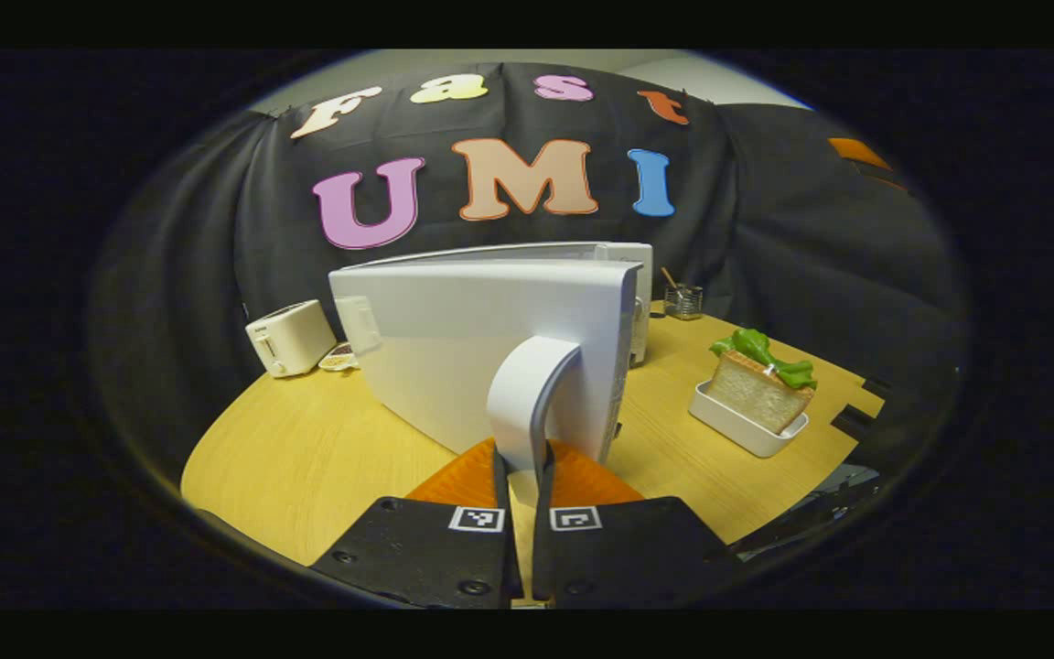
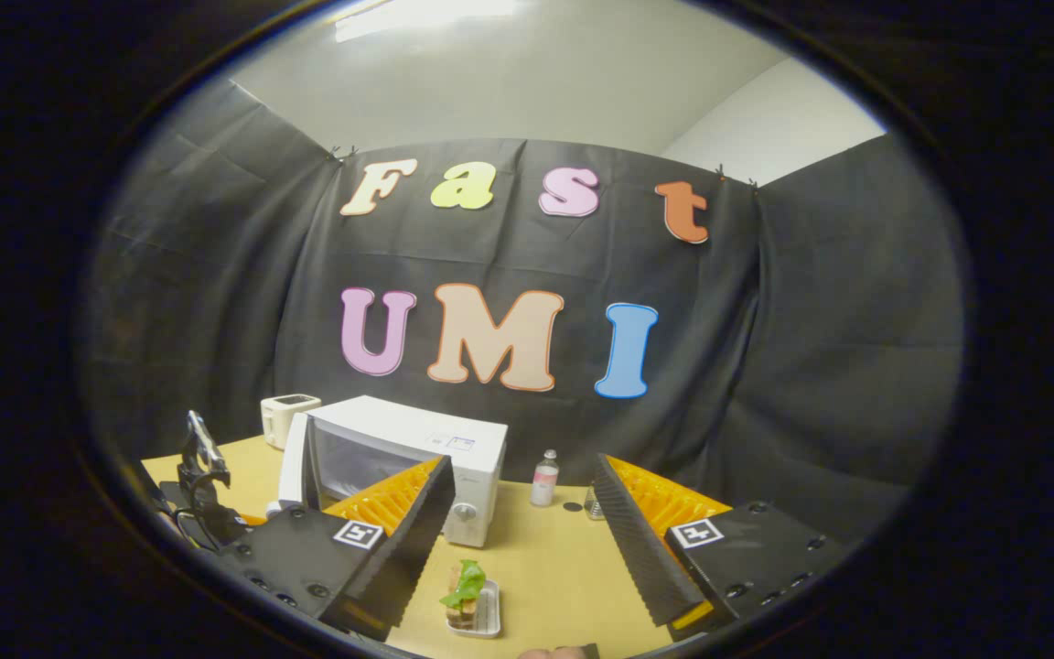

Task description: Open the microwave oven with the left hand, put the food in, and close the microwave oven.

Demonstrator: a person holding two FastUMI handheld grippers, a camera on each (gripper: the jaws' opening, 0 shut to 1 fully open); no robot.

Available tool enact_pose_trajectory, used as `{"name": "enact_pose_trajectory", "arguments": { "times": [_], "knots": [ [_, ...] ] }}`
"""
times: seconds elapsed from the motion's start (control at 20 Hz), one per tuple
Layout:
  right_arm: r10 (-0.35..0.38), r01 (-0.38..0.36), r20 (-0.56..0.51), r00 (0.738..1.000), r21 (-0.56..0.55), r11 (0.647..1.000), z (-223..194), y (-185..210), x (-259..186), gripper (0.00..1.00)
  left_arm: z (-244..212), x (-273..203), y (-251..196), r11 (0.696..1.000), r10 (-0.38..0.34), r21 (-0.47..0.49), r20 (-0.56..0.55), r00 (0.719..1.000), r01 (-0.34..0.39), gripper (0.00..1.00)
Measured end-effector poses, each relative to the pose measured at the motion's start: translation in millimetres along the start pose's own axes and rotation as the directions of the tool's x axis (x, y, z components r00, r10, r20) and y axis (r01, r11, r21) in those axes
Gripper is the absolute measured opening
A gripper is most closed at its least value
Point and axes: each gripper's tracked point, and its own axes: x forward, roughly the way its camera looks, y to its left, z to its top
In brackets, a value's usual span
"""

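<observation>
Gripping the curved white handle (image 1: 527,394) of the white microwave oven's door (image 1: 481,352), my left claw (image 1: 524,480) has its two fingers pinched narrowly together, one on each side of the handle. In the left gripper view the door stands edge-on toward me, swung out from the white boxy microwave oven (image 1: 623,293) behind it. Everything sits on a pale wooden tabletop (image 1: 307,458). To the right of the door lies the food: a slice of brown-crusted bread topped with green lettuce (image 1: 760,380), standing in a small white rectangular tray (image 1: 742,426), well apart from the oven. A small white toaster (image 1: 289,337) stands far left, and a clear glass cup with a stick in it (image 1: 683,300) stands behind the oven.

In the right gripper view, my right claw (image 2: 527,540) hovers above the table with its fingers spread wide, holding nothing. Below and between them I see the bread and lettuce (image 2: 465,586) in its tray (image 2: 489,622), in front of the microwave oven (image 2: 408,453). A small clear bottle (image 2: 544,479) stands just right of the oven. My left claw (image 2: 202,476) shows at far left by the door (image 2: 292,462).
</observation>
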Motion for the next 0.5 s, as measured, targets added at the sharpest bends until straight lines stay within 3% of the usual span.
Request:
{"name": "enact_pose_trajectory", "arguments": {
  "times": [0.5],
  "knots": [
    [0.077,-0.077,-0.004,0.997,0.005,0.997,-7,29,10,0.97,-29,-45,82,0.978,0.204,-0.037,-0.059,0.977,-0.206,0.05]
  ]
}}
